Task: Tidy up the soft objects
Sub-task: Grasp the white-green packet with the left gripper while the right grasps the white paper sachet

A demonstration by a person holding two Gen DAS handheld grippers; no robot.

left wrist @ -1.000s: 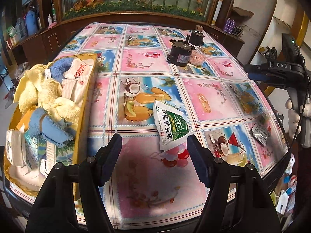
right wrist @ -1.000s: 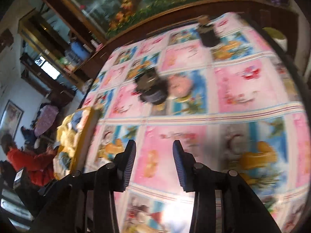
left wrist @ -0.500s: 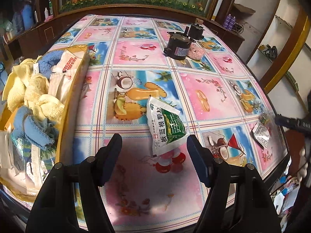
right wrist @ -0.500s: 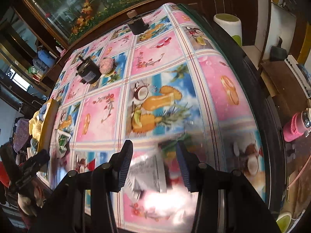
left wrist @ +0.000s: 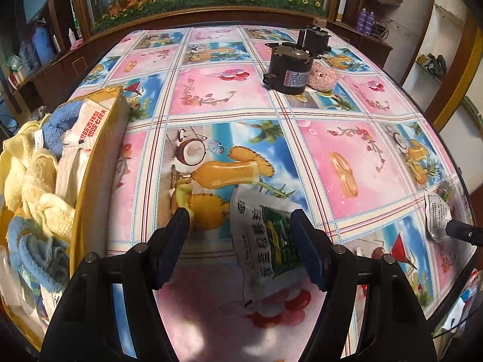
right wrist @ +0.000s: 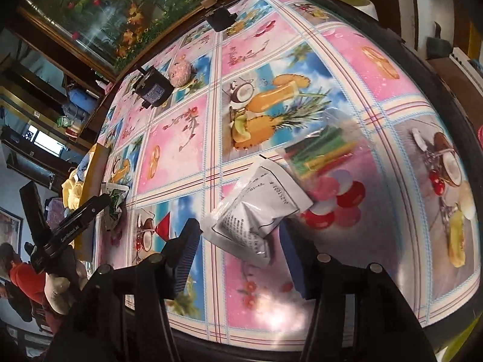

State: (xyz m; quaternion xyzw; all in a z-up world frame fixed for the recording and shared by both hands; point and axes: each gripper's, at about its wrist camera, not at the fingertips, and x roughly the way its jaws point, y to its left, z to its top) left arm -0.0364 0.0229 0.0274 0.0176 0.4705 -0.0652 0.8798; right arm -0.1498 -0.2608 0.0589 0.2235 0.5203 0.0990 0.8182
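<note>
A green-and-white sachet point(left wrist: 265, 241) lies flat on the patterned tablecloth between the fingers of my left gripper point(left wrist: 241, 241). That gripper is open, and its right finger overlaps the sachet's edge. A white printed sachet point(right wrist: 256, 214) lies near the table's edge between the fingers of my right gripper point(right wrist: 240, 252). Its jaws are opening and the pads do not press on the sachet. Just beyond it lies a clear bag of coloured sticks point(right wrist: 326, 147). A yellow box point(left wrist: 99, 163) at the left holds yellow towels point(left wrist: 36, 175), blue cloths point(left wrist: 60, 126) and white packets.
Two black motors point(left wrist: 289, 66) point(left wrist: 315, 39) stand at the far side beside a pink fluffy ball point(left wrist: 324, 78). A wooden cabinet with a flower picture runs behind the table. A person in red point(right wrist: 18, 274) sits at the lower left of the right wrist view.
My left gripper has come forward and down, so the green sachet now lies between its fingers. My right gripper swung to the table's near edge over the white sachet, and its jaws stand wider.
</note>
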